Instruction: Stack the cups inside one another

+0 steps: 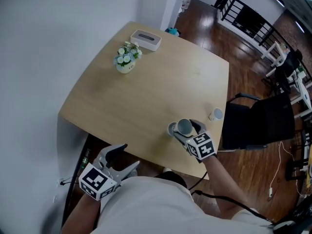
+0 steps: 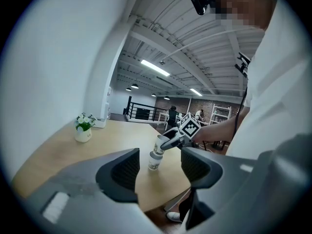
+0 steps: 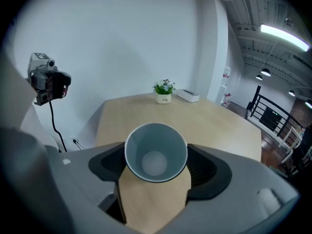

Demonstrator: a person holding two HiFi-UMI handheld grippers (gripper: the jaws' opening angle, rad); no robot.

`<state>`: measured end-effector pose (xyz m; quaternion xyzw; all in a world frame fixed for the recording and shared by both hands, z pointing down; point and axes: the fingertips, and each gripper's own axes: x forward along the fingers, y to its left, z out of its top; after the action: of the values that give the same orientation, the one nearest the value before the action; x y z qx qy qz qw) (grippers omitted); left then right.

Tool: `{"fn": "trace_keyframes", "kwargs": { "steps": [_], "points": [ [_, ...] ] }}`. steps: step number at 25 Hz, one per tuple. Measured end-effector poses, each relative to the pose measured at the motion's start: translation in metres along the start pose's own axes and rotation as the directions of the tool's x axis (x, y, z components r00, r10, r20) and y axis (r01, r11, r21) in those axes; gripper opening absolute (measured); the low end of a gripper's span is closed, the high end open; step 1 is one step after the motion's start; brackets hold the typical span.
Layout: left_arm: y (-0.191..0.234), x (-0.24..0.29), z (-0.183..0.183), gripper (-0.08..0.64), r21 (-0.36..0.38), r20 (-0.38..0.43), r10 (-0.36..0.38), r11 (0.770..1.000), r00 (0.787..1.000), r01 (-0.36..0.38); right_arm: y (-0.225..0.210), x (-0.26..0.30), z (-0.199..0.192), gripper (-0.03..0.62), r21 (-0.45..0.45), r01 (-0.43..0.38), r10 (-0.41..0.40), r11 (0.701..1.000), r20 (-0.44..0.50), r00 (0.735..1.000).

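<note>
Right tool (image 1: 187, 129) holds tilted cup (image 3: 156, 152) over standing cup (image 2: 154, 161).

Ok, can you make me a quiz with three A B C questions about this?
1. Where is the cup in the right gripper? A on the floor; B just above another cup; C beside the flowers.
2. What colour is the box? A red; B white; C black.
3. The left gripper is: A open, empty; B gripping a cup; C gripping flowers.
Answers: 1 B, it tilts over a standing cup. 2 B, white, near the flowers. 3 A, jaws apart, nothing between.
</note>
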<state>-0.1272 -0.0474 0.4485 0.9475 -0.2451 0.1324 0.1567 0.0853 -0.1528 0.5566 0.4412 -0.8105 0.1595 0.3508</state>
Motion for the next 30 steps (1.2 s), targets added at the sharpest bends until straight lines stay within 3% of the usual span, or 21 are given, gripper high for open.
{"fn": "trace_keyframes", "kwargs": {
  "steps": [9, 16, 23, 26, 30],
  "points": [
    [0.010, -0.007, -0.002, 0.291, -0.011, -0.013, -0.019, 1.000, 1.000, 0.019, 0.016, 0.015, -0.019, 0.414, 0.044, -0.029, 0.030, 0.999, -0.043, 0.999],
    [-0.005, 0.016, 0.011, 0.305, 0.024, -0.016, -0.036, 0.999, 0.999, 0.036, -0.005, -0.023, -0.029, 0.416, 0.085, 0.027, -0.027, 0.996, -0.004, 1.000],
    [-0.033, 0.066, 0.027, 0.343, 0.013, 0.040, -0.074, 0.997, 0.996, 0.073, -0.102, -0.059, -0.084, 0.416, 0.161, 0.180, -0.175, 0.970, -0.047, 0.984],
    [-0.051, 0.083, 0.030, 0.345, 0.004, 0.052, -0.038, 0.999, 0.998, 0.038, -0.149, -0.069, -0.109, 0.416, 0.165, 0.238, -0.229, 0.957, -0.074, 0.971],
    [-0.072, 0.097, 0.030, 0.345, -0.023, 0.046, 0.045, 0.999, 0.998, -0.044, -0.203, -0.059, -0.135, 0.424, 0.162, 0.256, -0.241, 0.953, -0.106, 0.965]
  ]
}}
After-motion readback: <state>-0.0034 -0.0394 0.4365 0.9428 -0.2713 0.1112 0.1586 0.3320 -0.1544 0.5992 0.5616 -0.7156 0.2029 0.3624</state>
